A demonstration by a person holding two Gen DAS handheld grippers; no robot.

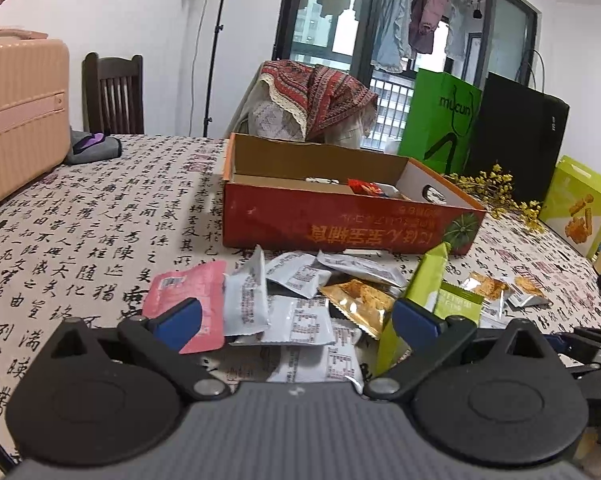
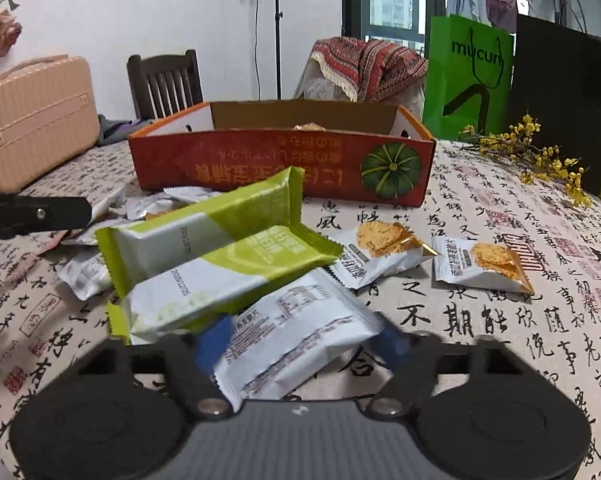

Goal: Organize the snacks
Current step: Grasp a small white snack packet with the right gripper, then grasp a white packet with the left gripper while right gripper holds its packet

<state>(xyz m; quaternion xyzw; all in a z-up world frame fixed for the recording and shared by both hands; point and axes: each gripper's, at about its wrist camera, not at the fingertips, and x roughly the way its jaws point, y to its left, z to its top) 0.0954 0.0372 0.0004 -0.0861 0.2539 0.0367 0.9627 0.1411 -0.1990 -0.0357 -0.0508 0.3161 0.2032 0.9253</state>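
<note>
we're barely started | couple packets in orange box (image 1: 340, 224), pile (image 1: 300, 304) in front remains | left gripper (image 1: 296, 320) fingers wide | right gripper (image 2: 300, 344) fingers wide around white packet (image 2: 296, 336)

This is a lived-in home, likely a dining or living room in an apartment. The desk (image 1: 100, 220) wears a cloth printed with Chinese calligraphy, and a dark wooden dining chair (image 1: 114, 94) stands behind it. Laundry (image 1: 416, 20) hangs drying behind a glass balcony door (image 1: 324, 12), with high-rise blocks visible outside. A pink suitcase (image 1: 18, 120) sits on the desk, as do a green shopping bag (image 2: 466, 76) and a sprig of yellow dried flowers (image 2: 540, 156). A patterned throw (image 1: 320, 96) drapes an armchair.
</note>
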